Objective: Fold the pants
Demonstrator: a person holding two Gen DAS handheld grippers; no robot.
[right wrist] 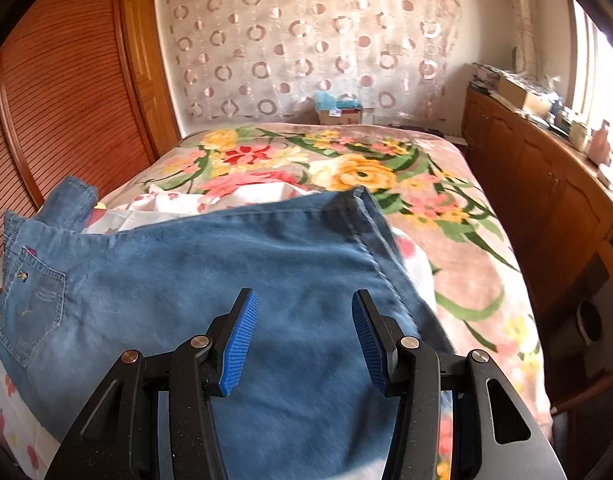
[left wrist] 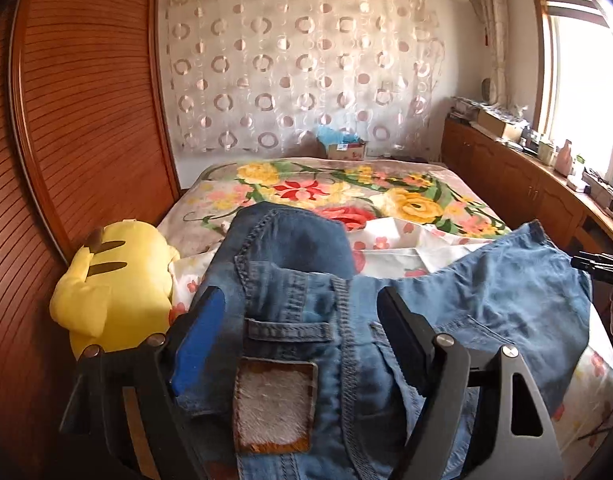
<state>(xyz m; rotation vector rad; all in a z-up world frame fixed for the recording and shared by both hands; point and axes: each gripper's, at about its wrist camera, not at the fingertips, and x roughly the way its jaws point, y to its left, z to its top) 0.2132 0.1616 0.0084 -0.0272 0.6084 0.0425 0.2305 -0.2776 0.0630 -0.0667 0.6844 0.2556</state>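
On the near end of the bed point(right wrist: 486, 240), across its width: jeans point(right wrist: 226, 264) laid over a white floral sheet point(left wrist: 406, 248), with the flowered blanket point(right wrist: 346, 160) beyond toward the far end.

Left wrist view: waistband end of the jeans, leather patch point(left wrist: 272, 408) and belt loop point(left wrist: 288, 328) up, lying between the fingers of the left gripper point(left wrist: 302, 320). Jaws spread wide; denim between them but not pinched, as far as visible. Part of the waist or seat region bulging upward past the fingertips, not flat. Yellow plush point(left wrist: 114, 288) just beside the jeans at the bed's left edge, against the wardrobe point(left wrist: 66, 120).

Right wrist view: leg portion, hem point(right wrist: 370, 216) toward the bed's right side, back pocket point(right wrist: 30, 304) toward the left edge. Right gripper point(right wrist: 304, 334) above the leg, blue pads point(right wrist: 238, 344) well apart, nothing held. Contact with the cloth not determinable.

Progress, judged from the lay of the cloth: early. Jeans spread roughly lengthwise along the near edge, seemingly with one leg over the other, though the second leg cannot be made out. No crosswise fold yet. Remaining: flatten the raised waist area, grip waistband and hem, bring hem toward waistband, fold again as needed. Plush close enough to the left edge to crowd the waistband end.
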